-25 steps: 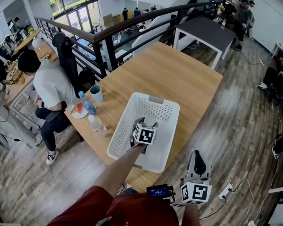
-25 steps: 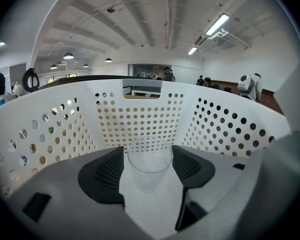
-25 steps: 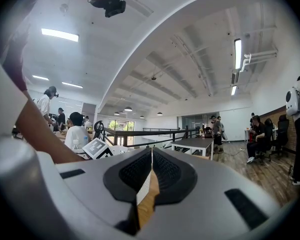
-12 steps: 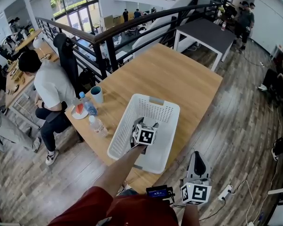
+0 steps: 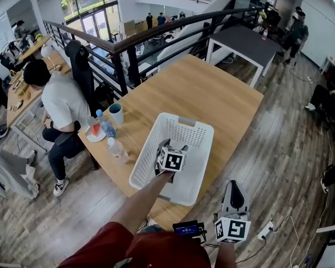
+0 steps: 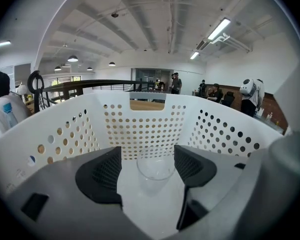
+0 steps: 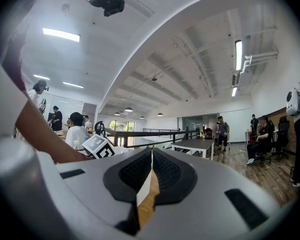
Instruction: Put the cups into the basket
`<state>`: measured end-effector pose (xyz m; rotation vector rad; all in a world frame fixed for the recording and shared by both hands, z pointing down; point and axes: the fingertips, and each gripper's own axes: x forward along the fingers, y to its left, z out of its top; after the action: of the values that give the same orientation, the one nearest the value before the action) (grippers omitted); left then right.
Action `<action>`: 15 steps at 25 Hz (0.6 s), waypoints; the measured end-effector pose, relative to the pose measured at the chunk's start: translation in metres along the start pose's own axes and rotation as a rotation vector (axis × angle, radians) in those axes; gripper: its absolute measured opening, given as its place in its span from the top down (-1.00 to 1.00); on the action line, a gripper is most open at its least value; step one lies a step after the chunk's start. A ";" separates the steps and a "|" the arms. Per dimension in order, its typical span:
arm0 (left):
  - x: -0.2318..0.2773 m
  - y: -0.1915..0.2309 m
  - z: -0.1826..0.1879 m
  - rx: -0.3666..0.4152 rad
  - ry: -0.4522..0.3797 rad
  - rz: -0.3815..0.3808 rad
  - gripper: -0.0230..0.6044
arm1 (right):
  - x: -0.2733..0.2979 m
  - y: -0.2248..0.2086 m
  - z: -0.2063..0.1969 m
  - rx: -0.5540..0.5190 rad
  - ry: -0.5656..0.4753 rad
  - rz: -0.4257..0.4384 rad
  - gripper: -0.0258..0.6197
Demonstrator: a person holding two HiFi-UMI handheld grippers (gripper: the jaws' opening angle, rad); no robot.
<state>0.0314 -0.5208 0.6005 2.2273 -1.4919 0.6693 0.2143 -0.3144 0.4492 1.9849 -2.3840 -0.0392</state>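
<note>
At the far left a person in a white shirt (image 5: 57, 100) sits by the edge of the wooden table (image 5: 209, 91). On the table near that person is a small plate (image 5: 93, 133) with something red on it. Two water bottles are just beside it, one (image 5: 105, 127) touching the plate and one (image 5: 116, 148) closer to the table's edge. A blue-green cup (image 5: 116, 112) stands upright a little behind the bottles. It is out on the table, apart from the basket.

Next comes the white basket (image 5: 151, 156) with lots of little holes in its walls. It sits on the table near the front edge. The left gripper (image 6: 148, 158) reaches down into it. Its jaws have just been opening and now stand wide apart. A clear cup (image 6: 155, 168) stands upright on the basket's floor between the two jaws. The black pads (image 6: 108, 170) do not touch it, so the gripper has let go of it.

At the right, the right gripper (image 5: 234, 187) is held off the front of the table, close to the person's body. It points flat across the room. Its jaws are pressed together with nothing in them.
</note>
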 end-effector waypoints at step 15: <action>-0.032 -0.002 0.039 0.036 -0.138 -0.018 -0.07 | 0.002 0.010 0.008 -0.007 -0.011 0.019 0.88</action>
<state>0.0300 -0.5173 0.5505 2.3533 -1.5342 0.5505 0.2034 -0.3144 0.4422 1.9642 -2.4055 -0.0582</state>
